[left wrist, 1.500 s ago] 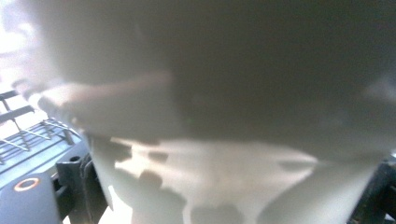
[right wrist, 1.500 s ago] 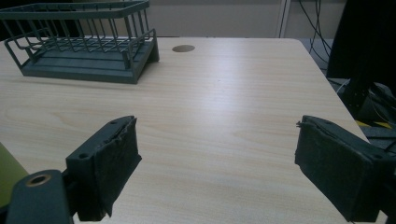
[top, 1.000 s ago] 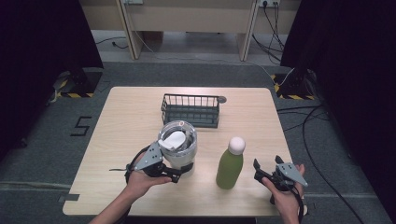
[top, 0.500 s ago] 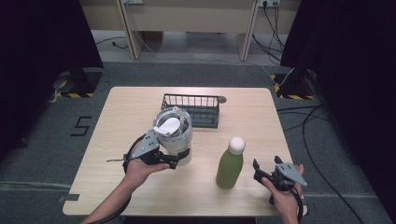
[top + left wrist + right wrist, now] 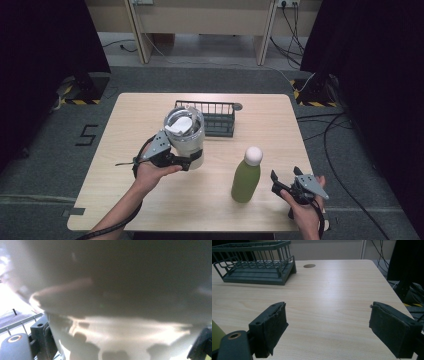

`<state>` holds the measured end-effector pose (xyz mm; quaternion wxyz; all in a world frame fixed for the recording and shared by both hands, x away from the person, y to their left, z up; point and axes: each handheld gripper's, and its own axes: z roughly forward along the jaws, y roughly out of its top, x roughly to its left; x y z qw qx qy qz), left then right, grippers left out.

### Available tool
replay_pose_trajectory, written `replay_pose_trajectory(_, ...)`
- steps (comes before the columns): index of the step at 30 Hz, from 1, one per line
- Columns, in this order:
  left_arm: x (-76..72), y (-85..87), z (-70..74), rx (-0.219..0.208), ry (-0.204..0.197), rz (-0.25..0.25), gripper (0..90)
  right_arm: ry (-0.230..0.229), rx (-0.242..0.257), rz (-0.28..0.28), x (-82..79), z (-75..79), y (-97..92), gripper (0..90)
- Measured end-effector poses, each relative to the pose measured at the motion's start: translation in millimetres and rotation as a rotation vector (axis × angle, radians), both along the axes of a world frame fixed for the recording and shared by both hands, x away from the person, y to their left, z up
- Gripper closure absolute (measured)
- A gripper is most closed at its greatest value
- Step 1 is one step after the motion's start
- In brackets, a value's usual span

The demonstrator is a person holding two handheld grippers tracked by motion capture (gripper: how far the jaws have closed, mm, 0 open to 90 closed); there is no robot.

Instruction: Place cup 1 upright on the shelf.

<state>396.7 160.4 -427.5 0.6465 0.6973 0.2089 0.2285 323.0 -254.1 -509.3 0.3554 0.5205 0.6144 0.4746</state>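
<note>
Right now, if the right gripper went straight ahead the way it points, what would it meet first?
Probably nothing on the light wooden table: the right gripper stands open with bare tabletop ahead to the far edge. The dark wire basket sits off to the left of that line, though depth is hard to judge.

Light: I see the tabletop point(image 5: 150, 200) evenly lit from above, surroundings dark.
Blur: my left claw view's tumbler point(image 5: 112, 290) is out of focus, shadowed.
Glare: soft sheen on wood.

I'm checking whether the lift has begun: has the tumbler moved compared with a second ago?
Yes. The tumbler, held in the left gripper, has moved toward the wire basket, now overlapping its left end.
</note>
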Motion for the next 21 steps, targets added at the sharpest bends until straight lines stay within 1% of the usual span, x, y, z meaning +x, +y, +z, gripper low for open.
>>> replay_pose_trajectory(5, 5.8, -0.3, 1.9, 0.008, -0.005, 0.011, 9.7, -0.003, 0.001, -0.002, -0.3, 0.7, 0.7, 14.4)
replay_pose_trajectory(11, 15.9, -0.2, 5.3, 0.014, -0.01, 0.035, 9.7, -0.007, -0.001, -0.004, -1.1, 1.4, 1.2, 14.4)
replay_pose_trajectory(13, 18.7, 0.2, 6.8, 0.009, -0.007, 0.043, 9.7, -0.007, 0.0, -0.007, -1.2, 1.4, 0.9, 14.4)
replay_pose_trajectory(21, 28.6, 2.1, 13.8, 0.009, -0.014, 0.071, 9.6, -0.009, 0.004, -0.009, -1.2, 1.5, 0.7, 14.4)
